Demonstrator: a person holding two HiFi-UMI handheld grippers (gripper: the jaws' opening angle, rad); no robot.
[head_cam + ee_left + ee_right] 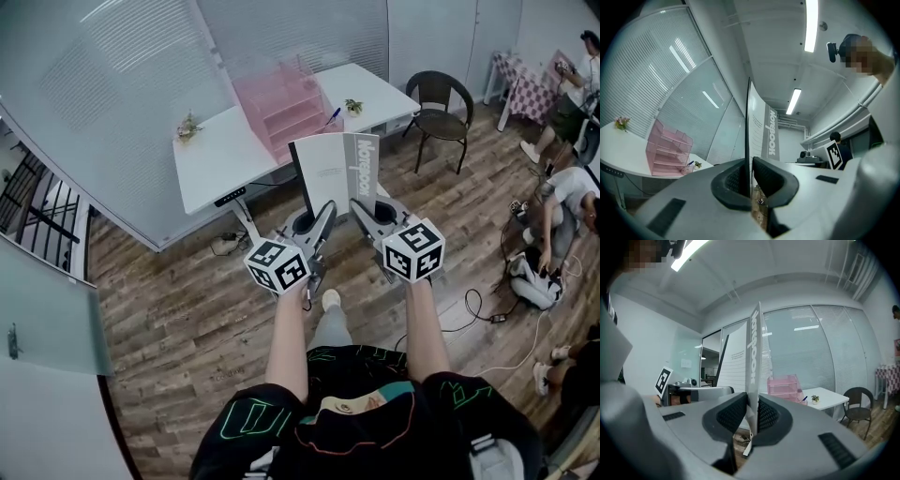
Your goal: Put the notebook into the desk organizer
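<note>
I hold a white and grey notebook (336,173) upright in the air, in front of the desk. My left gripper (322,217) is shut on its left cover edge (757,122), and my right gripper (361,208) is shut on the grey spine side (753,352). In the left gripper view the left gripper (749,180) has its pads pressed against the thin cover. In the right gripper view the right gripper (752,416) pinches the lower spine. The pink desk organizer (281,108) stands on the white desk (216,155) beyond the notebook, with its tiers facing me (668,154) (783,386).
Two small plants (188,125) (353,106) and a blue pen (333,116) sit on the desk. A dark chair (441,103) stands to the right of it. People sit on the wooden floor at the far right, with cables (487,314) nearby. A glass wall runs behind the desk.
</note>
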